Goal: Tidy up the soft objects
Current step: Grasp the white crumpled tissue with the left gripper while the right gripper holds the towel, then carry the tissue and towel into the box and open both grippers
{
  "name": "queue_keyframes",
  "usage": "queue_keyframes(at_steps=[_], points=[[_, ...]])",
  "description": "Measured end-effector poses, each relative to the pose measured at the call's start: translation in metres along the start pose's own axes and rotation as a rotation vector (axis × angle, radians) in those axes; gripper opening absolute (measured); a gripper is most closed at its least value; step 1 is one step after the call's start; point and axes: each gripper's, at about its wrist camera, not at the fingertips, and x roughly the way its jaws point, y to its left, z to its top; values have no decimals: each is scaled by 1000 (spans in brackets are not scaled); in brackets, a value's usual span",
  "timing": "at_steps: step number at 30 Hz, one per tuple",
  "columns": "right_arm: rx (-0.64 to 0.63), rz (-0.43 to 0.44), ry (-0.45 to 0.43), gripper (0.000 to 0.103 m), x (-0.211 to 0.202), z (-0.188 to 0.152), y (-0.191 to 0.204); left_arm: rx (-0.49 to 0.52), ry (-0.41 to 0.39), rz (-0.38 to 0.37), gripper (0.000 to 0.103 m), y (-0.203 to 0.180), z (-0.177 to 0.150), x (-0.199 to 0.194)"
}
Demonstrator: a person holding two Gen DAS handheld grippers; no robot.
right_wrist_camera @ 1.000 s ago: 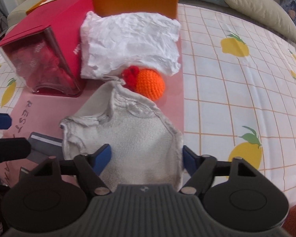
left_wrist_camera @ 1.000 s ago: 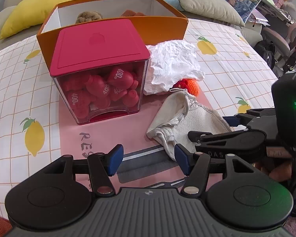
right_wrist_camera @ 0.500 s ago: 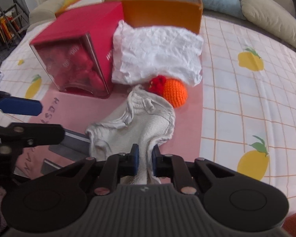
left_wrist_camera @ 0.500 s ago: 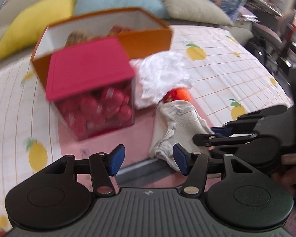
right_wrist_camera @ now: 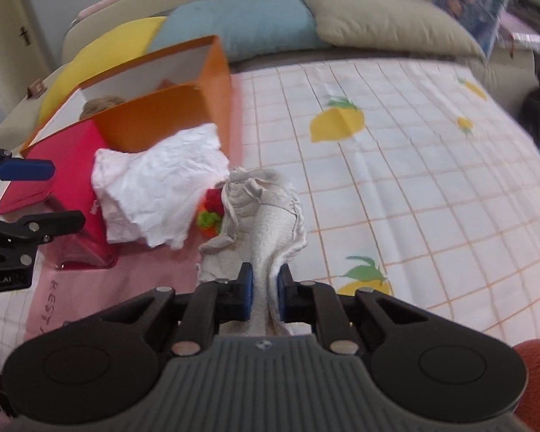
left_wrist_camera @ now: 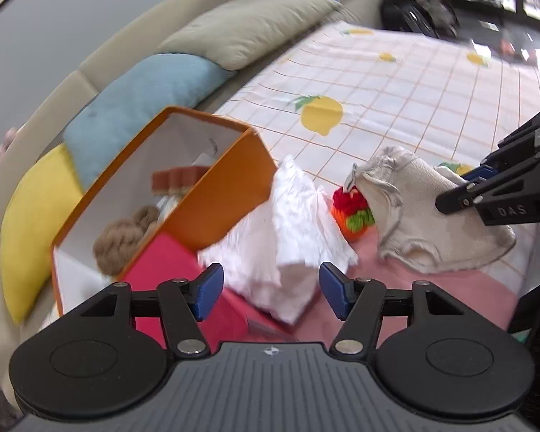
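Right wrist view: right gripper [right_wrist_camera: 264,291] clamped on near edge of beige terry cloth [right_wrist_camera: 266,208]; rest trails fwd on pink mat [right_wrist_camera: 90,288]. Cloth limp, light; expect sag, bunch grip best. Left gripper [left_wrist_camera: 268,289] wide, empty, crumpled white paper sheet [left_wrist_camera: 288,237] just ahead. Open orange cardboard box [left_wrist_camera: 230,187] beyond-left.

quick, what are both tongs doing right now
Left tongs: open, holding nothing.
Right tongs: shut on the beige cloth.
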Motion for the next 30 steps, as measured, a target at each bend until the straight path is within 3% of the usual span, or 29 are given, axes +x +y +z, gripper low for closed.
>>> queue_keyframes(at_steps=[3,5,7,10,14,19,20,21,26,30], points=[[13,9,13,12,11,0,-2,57,-1,-16,85,1,15,15],[29,27,19,12,16,-1,-3,50,27,-33,87,3,23,30],[34,43,26,12,18,-3,-3,31,73,-36,87,7,29,48],[37,60,28,12,19,-4,-5,39,175,17,81,12,31,74],[62,69,35,12,20,-3,-11,26,260,-20,77,21,29,91],[75,72,48,13,25,-1,-12,51,306,-34,59,13,29,100],[74,72,49,13,25,-1,-12,55,299,-27,52,12,29,99],[74,71,50,13,25,-1,-12,52,292,-36,22,12,30,97],[79,65,46,13,25,-1,-13,-33,219,-40,14,19,28,76],[73,59,16,13,18,-1,-11,-187,121,-57,12,35,26,40]])
